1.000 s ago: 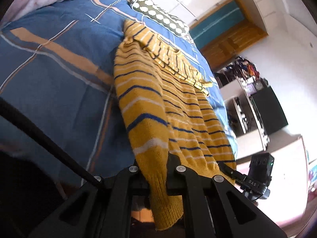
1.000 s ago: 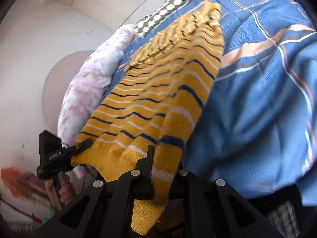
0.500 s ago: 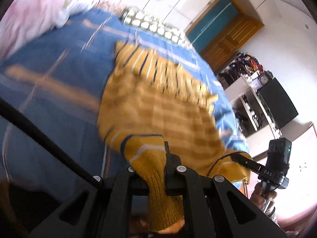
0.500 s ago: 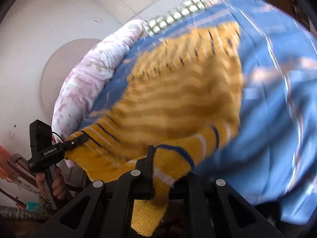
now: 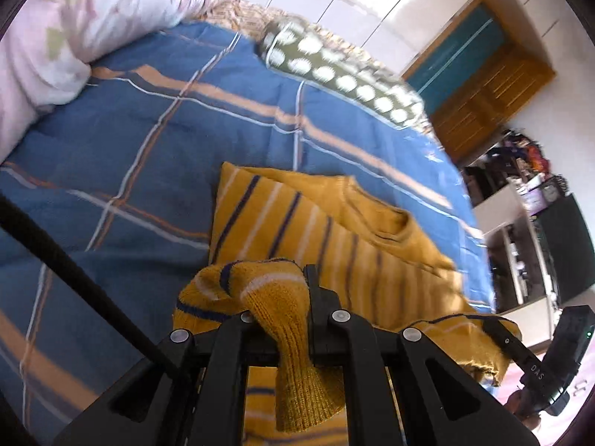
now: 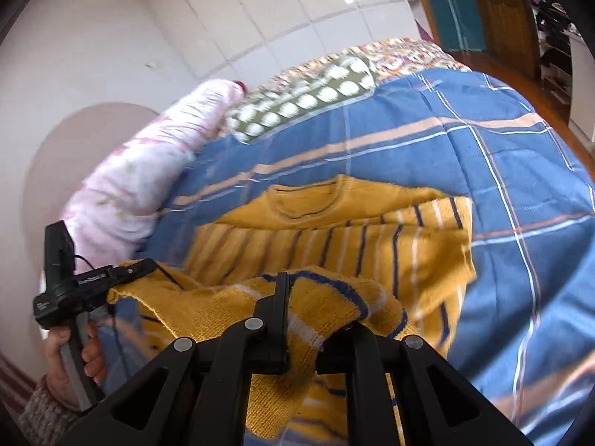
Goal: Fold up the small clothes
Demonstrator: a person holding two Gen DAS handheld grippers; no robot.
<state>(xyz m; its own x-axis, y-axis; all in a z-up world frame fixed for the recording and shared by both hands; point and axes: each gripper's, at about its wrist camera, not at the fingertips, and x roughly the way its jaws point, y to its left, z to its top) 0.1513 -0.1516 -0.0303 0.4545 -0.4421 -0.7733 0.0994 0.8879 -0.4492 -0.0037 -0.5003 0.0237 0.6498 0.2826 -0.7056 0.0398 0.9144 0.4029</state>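
A mustard-yellow sweater (image 5: 297,219) with navy and white stripes lies on the blue checked bedspread (image 5: 148,141), collar (image 6: 308,200) toward the pillows. Its lower half is lifted and doubled back over the chest. My left gripper (image 5: 282,290) is shut on one hem corner, whose ribbed edge hangs down between the fingers. My right gripper (image 6: 308,308) is shut on the other hem corner. In each wrist view the other gripper shows at the side, pinching its corner: the right gripper (image 5: 498,329) and the left gripper (image 6: 148,267). The hem sags between them.
A pink floral quilt (image 5: 74,18) is bundled at the bed's head beside a green pillow with white dots (image 5: 334,70). A wooden door (image 5: 483,85) and cluttered white shelves (image 5: 517,230) stand past the bed's far side. A black cable (image 5: 74,271) crosses the left wrist view.
Both grippers have carried the hem from off the bed's edge forward over the sweater toward the collar. The sweater, stretched long before, is now doubled over on itself.
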